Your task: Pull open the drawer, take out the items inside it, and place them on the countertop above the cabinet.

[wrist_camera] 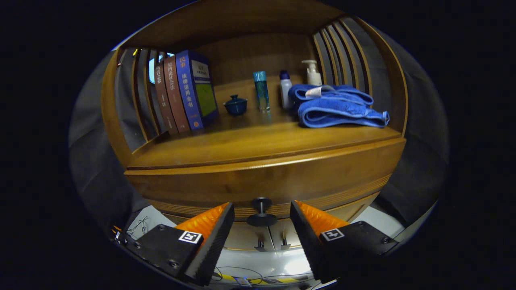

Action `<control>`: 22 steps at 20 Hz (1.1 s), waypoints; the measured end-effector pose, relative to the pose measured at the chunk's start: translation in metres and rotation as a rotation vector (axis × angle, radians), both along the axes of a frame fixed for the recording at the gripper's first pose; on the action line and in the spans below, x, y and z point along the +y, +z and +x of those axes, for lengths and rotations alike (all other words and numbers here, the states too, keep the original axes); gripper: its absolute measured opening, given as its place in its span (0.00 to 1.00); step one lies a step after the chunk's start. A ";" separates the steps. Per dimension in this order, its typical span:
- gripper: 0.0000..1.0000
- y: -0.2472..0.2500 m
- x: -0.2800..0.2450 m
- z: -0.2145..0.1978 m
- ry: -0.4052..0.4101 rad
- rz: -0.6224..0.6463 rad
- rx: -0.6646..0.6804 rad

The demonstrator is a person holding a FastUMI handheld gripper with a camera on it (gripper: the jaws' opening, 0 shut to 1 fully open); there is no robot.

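Your gripper (262, 215) is wide open and holds nothing, with the drawer (266, 181) knob (261, 211) sitting between its fingers, untouched. The drawer is closed under the countertop (242, 147).

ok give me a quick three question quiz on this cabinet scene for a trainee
1. True or false: the claw is shut on the drawer knob.
2. Which item sits closest to the books on the countertop? A) folded blue towel B) small lidded cup C) pump bottle
3. Fill in: the drawer is ____ (open/closed).

Key
1. False. The claw is open, with the knob between its fingers and neither pressing on it.
2. B. The cup stands just beside the books; the towel and the pump bottle are at the far end.
3. Closed. Its front lies flush under the countertop.
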State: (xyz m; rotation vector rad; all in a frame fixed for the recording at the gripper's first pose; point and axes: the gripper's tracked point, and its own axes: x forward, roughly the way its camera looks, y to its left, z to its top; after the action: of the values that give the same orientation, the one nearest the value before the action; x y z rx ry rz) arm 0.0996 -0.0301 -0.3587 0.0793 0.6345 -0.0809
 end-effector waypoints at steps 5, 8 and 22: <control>0.67 -0.025 0.002 0.008 0.009 -0.014 0.062; 0.50 -0.028 0.001 0.009 -0.003 -0.015 0.065; 0.42 -0.022 0.001 -0.010 0.014 -0.033 0.082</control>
State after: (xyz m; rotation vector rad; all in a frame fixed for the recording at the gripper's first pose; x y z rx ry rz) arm 0.0892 -0.0291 -0.3803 0.0401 0.7157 -0.0810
